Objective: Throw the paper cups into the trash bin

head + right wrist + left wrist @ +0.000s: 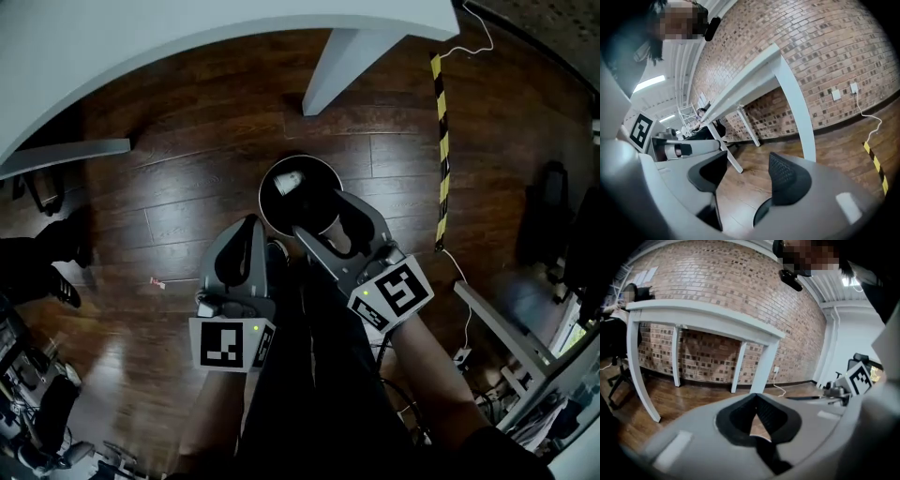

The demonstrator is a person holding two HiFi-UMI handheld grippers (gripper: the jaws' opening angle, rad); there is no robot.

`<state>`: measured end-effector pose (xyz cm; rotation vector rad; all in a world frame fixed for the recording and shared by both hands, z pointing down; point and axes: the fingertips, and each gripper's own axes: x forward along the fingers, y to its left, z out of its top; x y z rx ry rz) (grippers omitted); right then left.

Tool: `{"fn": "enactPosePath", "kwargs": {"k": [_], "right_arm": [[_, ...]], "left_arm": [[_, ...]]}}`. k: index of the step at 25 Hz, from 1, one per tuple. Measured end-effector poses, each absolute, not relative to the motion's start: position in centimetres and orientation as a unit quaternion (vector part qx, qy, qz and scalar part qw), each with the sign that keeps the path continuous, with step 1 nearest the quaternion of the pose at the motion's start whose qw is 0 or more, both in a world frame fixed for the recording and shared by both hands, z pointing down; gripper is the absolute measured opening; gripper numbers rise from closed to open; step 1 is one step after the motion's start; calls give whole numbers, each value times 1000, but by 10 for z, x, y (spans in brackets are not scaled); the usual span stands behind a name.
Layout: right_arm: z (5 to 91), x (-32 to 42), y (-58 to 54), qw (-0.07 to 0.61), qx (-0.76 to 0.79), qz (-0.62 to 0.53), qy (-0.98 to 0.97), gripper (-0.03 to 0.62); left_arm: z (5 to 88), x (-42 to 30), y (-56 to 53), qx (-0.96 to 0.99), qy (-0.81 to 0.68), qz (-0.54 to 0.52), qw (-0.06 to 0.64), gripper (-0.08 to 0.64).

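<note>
Right grey hand-held gripper (pixel 323 217) hangs over the near edge of the round black trash bin (pixel 262 192), jaws partway apart and empty, placed so that anything released would fall inside. Left grey hand-held gripper (pixel 251 225), just beside the bin, has its jaws closed on nothing. One white paper cup (pixel 288 182) lies inside the bin, just beyond the right gripper's tips.

trash bin (pixel 265 183) partly behind right tool (pixel 324 216), table (pixel 187 37) cut by top edge
</note>
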<state>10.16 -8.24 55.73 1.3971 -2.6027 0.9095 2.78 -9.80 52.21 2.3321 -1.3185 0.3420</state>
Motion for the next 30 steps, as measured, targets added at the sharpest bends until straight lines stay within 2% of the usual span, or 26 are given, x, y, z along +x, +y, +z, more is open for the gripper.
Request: {"fn": "enactPosePath", "kwargs": {"k": [2,5,11,14,30], "right_arm": [[519,106,-83,11,457,275,-846,252],[470,110,-84,1,469,238,-851,157],[388,115,-93,-33,475,209,-854,58],[351,122,-94,-40,491,198,-847,34],[198,108,-85,-85,483,107,-865,8]], "left_arm": [[491,32,-99,845,-480,108,210,5],[449,33,-103,849,-483,82,199,5],[367,23,-117,850,-499,46,163,5],[328,21,-116,853,-499,37,149,5],[180,-15,-104,861,-505,-11,55,5]]}}
